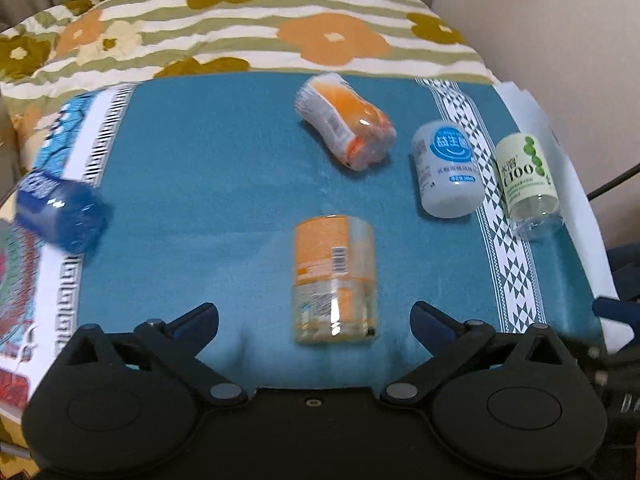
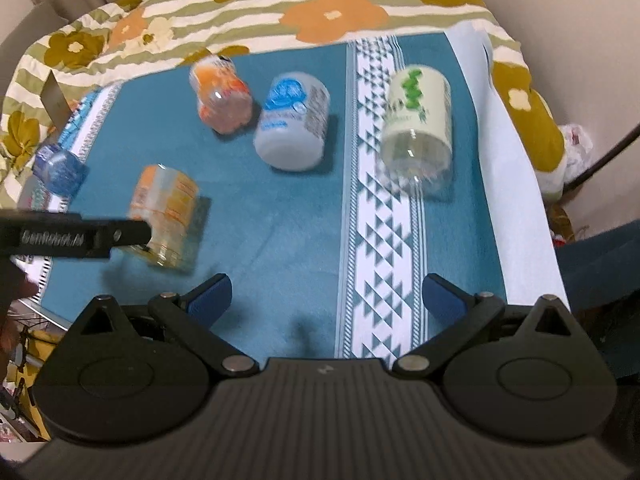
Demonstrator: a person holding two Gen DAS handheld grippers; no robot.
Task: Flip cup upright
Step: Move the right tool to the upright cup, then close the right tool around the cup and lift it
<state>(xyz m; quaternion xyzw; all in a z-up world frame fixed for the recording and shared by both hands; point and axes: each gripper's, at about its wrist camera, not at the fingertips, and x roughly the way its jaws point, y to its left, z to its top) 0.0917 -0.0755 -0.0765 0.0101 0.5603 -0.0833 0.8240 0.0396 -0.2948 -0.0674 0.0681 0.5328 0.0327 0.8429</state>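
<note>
Several plastic cups lie on their sides on a teal cloth (image 1: pixel 224 184). A clear cup with an orange label (image 1: pixel 334 278) lies just ahead of my open, empty left gripper (image 1: pixel 316 316); it also shows in the right wrist view (image 2: pixel 166 222), partly behind the left gripper's finger (image 2: pixel 100 236). A second orange cup (image 1: pixel 346 120) (image 2: pixel 222 94), a white cup with a blue label (image 1: pixel 448 172) (image 2: pixel 294 122), a green-labelled clear cup (image 1: pixel 528 190) (image 2: pixel 418 130) and a blue cup (image 1: pixel 56 210) (image 2: pixel 58 168) lie around. My right gripper (image 2: pixel 326 294) is open and empty, short of the cups.
The teal cloth has white patterned bands (image 2: pixel 378 216) and lies on a flower-patterned quilt (image 1: pixel 240 28) (image 2: pixel 320 4). A white sheet (image 2: pixel 508 184) borders the cloth on the right. A dark cable (image 2: pixel 600 160) runs at the far right.
</note>
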